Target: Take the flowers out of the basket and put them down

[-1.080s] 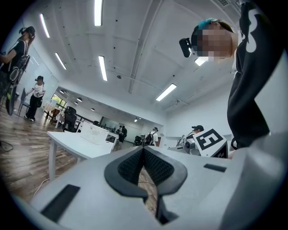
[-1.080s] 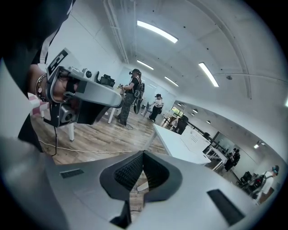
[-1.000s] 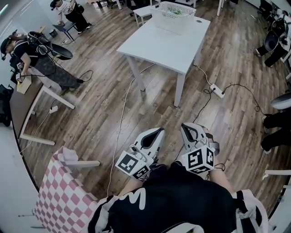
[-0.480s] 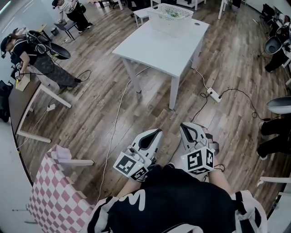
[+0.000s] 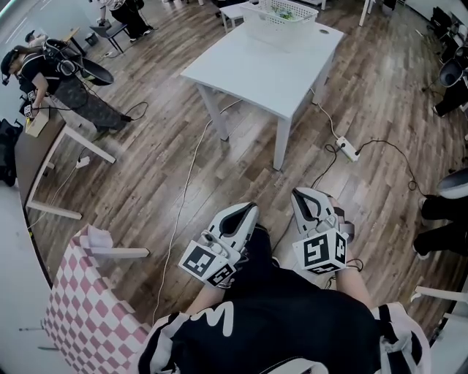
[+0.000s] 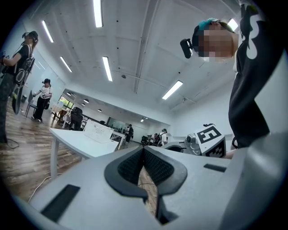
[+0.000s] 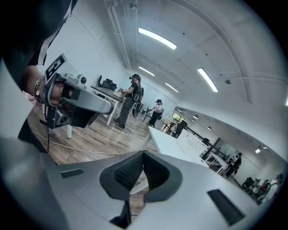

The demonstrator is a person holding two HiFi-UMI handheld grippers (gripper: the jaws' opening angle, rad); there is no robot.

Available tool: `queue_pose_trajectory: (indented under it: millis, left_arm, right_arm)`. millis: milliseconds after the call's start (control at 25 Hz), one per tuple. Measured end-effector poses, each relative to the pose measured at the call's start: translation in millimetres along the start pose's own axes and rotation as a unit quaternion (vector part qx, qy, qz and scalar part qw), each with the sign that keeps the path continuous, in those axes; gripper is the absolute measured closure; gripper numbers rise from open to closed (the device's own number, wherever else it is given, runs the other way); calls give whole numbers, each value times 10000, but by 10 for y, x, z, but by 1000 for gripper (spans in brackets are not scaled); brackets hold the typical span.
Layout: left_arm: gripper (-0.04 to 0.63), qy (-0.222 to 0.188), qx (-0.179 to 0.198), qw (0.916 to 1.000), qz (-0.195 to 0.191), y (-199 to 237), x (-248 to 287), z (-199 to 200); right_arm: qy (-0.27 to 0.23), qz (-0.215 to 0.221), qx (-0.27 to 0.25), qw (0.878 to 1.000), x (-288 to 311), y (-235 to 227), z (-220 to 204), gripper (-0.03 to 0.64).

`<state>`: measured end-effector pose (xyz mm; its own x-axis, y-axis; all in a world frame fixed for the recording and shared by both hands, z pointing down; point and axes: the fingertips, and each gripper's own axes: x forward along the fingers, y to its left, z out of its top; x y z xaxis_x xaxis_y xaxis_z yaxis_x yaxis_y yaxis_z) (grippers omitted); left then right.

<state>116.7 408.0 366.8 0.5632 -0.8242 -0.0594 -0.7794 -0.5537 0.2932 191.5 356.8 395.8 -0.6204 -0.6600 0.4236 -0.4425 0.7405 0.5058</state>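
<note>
A white lattice basket [image 5: 281, 11] with green flowers [image 5: 285, 13] in it stands at the far end of the white table [image 5: 263, 66], cut by the top edge of the head view. My left gripper [image 5: 246, 211] and right gripper [image 5: 303, 196] are held close to my body over the wooden floor, well short of the table. Both are shut with nothing between their pads. In the left gripper view the left gripper [image 6: 144, 150] points toward the table, with the basket [image 6: 96, 131] small and far. The right gripper [image 7: 143, 155] also faces the table [image 7: 168, 143].
A power strip [image 5: 348, 148] and cables lie on the floor by the table's near legs. A pink checked cloth [image 5: 80, 307] is at lower left. A person [image 5: 51, 77] stands by a wooden desk at the left. Chairs line the right edge.
The view has shifted a little, and the basket has slid up to the top edge. Both grippers stay shut and close to my body.
</note>
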Motion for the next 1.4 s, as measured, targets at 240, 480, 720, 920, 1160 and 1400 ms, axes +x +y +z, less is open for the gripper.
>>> queue_pose_trajectory:
  millis: [240,480,720,920,1160,1400]
  left_arm:
    - [592,19,-51,9999,-97,421,275,45]
    - [592,-9,-6,9994,-354,1059,752,270]
    - [592,59,95,9983,-571,1816,1229,571]
    - [592,56,174,9967,-788,2236,1584,784]
    - [592,77,206,9954,-930,2640,1850,912]
    - [592,84,212,9947,-999,2956,1965,958]
  right_arm:
    - [88,-185,43,9998,357,-294,26,600]
    - [155,-374,129,9991,1014,-680,155,600]
    - [238,-596,210,9977,1750,-1150,372,600]
    - [309,-779,290,9961,2189,-1490,483,600]
    - [388,-903,356,9945,2602,-1732,574,600]
    - [435,-967,365,9937,2916,-1823,620,600]
